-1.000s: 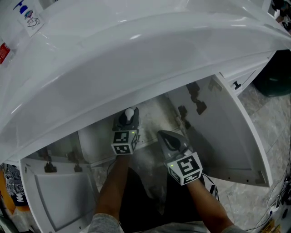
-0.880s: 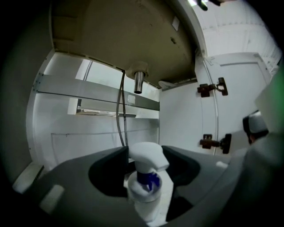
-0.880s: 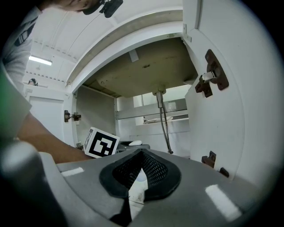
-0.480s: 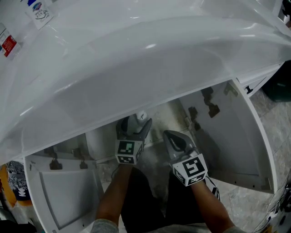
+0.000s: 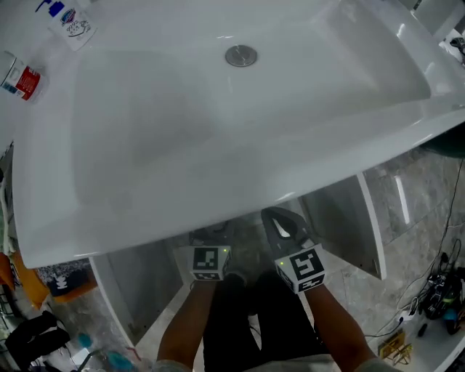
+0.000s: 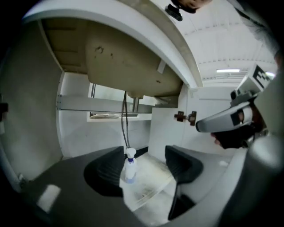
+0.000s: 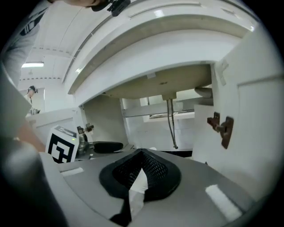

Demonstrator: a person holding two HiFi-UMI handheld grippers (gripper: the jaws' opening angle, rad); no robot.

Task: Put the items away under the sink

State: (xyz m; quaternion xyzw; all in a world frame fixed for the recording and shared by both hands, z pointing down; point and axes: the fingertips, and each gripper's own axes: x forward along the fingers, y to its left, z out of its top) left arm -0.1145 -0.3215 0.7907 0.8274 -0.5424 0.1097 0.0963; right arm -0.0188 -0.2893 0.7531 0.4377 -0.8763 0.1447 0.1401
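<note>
A small white spray bottle (image 6: 129, 165) stands upright on the cabinet floor under the sink (image 5: 218, 123). My left gripper (image 6: 144, 162) is open and well back from it. Its jaws have just been closing a little, with nothing between the pads. In the head view the left gripper (image 5: 213, 234) is below the sink's front rim, and the bottle is hidden there. Beside it, my right gripper (image 5: 280, 222) is shut and holds nothing. In its own view the right gripper's (image 7: 142, 155) tips meet, and the left gripper (image 7: 95, 146) shows at its left.
Both cabinet doors stand open: the right door (image 5: 341, 218) and the left door (image 5: 138, 290). Hoses and a drain pipe (image 6: 124, 119) hang at the back of the cabinet. A labelled bottle (image 5: 71, 22) and a red-and-white item (image 5: 20, 78) lie by the basin. Cables (image 5: 436, 298) lie on the floor at right.
The left gripper let go of the spray bottle and opened. Both grippers drew back out of the cabinet and rose. The head view now looks down into the basin.
</note>
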